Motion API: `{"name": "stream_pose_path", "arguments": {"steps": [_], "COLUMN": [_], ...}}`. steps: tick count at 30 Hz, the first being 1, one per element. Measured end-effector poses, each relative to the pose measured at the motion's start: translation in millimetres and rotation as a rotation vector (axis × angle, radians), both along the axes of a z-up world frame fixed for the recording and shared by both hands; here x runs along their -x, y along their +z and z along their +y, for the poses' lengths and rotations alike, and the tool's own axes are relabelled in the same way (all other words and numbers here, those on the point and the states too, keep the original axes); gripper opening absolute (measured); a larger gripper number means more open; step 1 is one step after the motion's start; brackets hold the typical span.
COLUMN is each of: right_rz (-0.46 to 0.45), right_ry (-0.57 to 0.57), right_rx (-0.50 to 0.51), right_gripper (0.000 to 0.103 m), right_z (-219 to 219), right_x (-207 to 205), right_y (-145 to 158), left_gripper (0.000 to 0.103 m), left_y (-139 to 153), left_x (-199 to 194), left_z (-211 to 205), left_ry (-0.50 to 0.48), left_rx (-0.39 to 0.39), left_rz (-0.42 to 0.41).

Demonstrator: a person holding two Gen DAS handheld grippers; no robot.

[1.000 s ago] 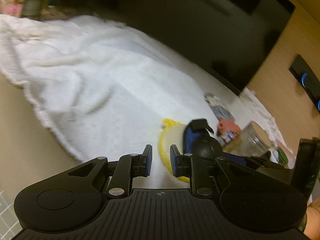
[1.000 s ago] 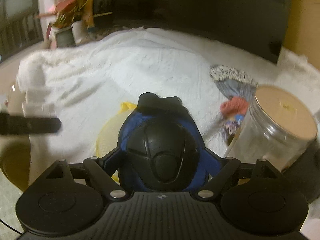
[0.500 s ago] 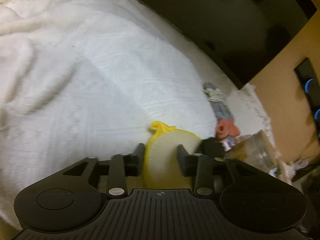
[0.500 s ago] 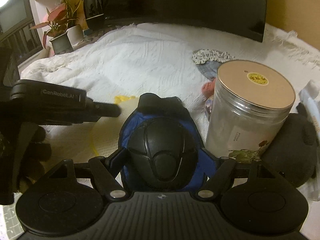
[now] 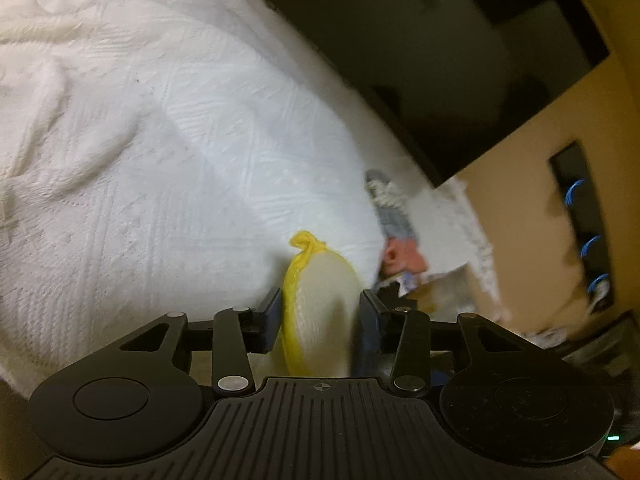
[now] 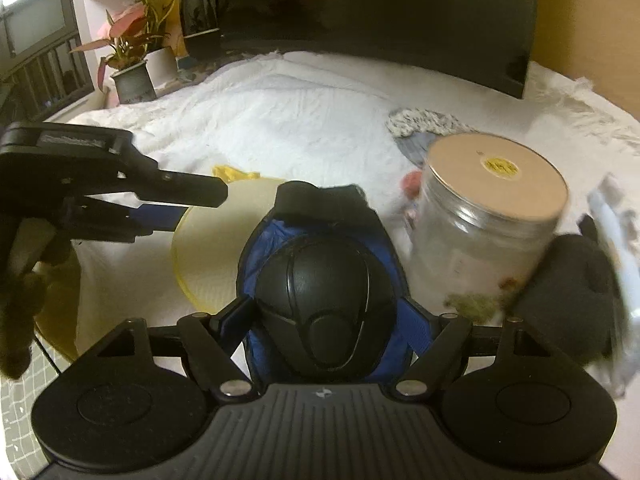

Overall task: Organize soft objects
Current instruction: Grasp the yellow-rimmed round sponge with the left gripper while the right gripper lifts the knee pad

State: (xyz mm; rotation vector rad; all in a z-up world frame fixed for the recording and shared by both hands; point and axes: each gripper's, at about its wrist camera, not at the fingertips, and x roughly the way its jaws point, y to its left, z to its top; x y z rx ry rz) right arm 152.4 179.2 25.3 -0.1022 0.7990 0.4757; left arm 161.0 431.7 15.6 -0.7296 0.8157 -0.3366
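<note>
A round pale pad with a yellow rim [image 5: 320, 312] stands on edge between the fingers of my left gripper [image 5: 318, 320]; the jaws sit close on both sides of it. In the right wrist view the same pad [image 6: 216, 248] lies on the white blanket [image 6: 288, 128], with the left gripper [image 6: 192, 200] reaching over it from the left. My right gripper [image 6: 324, 312] is shut on a blue and black padded guard with a hard black dome [image 6: 324, 280]. Grey and patterned socks [image 6: 420, 128] and a pink cloth [image 5: 404, 256] lie beyond.
A clear jar with a tan lid [image 6: 492, 208] stands just right of the guard. A black soft object [image 6: 572, 300] lies at the far right. A dark monitor [image 6: 376, 12] stands behind, with a potted plant [image 6: 132, 64] at back left.
My left gripper moved right and forward to the yellow-rimmed pad, opened around it, and now closes in on it. The right gripper kept hold of the blue and black guard.
</note>
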Motion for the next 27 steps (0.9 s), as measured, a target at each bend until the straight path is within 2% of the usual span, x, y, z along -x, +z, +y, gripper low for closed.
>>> {"name": "stream_pose_path", "arguments": {"steps": [4,7,11,13,15,17,22,27], "right_rz": [0.022,0.025,0.027,0.026,0.028,0.022,-0.027,-0.085], "right_ry": [-0.007,-0.017,-0.019,-0.017,-0.014,-0.008,0.044,0.056], "right_rx": [0.005,-0.015,-0.017,-0.016,-0.019,-0.022,-0.039,-0.084], "right_gripper": [0.078,0.078,0.078,0.078,0.078,0.078,0.077,0.077], "right_z": [-1,-2,0,0,-1,-2,4,-3], "right_x": [0,-6,-9,-8,-8,-8,-5,-10], "right_y": [-7,-9,-13,-12,-9,-4,23,69], "left_gripper": [0.044,0.044,0.042,0.031,0.02,0.018,0.017,0.017], "left_y": [-20,-28,-29,-28,-23,-12,34,109], "left_x": [-7,-11,-15,-12,-5,3,24,26], "left_z": [-21,-24,-26,-21,-15,-14,-10,-14], "left_ry": [-0.004,0.04,0.03,0.012,0.003,-0.011,0.056,0.125], "left_rx": [-0.051,-0.018,0.019,0.073,0.127,0.133,-0.02,-0.229], "left_rz": [-0.004,-0.04,-0.014,0.036,0.035,0.022,-0.057,-0.19]}}
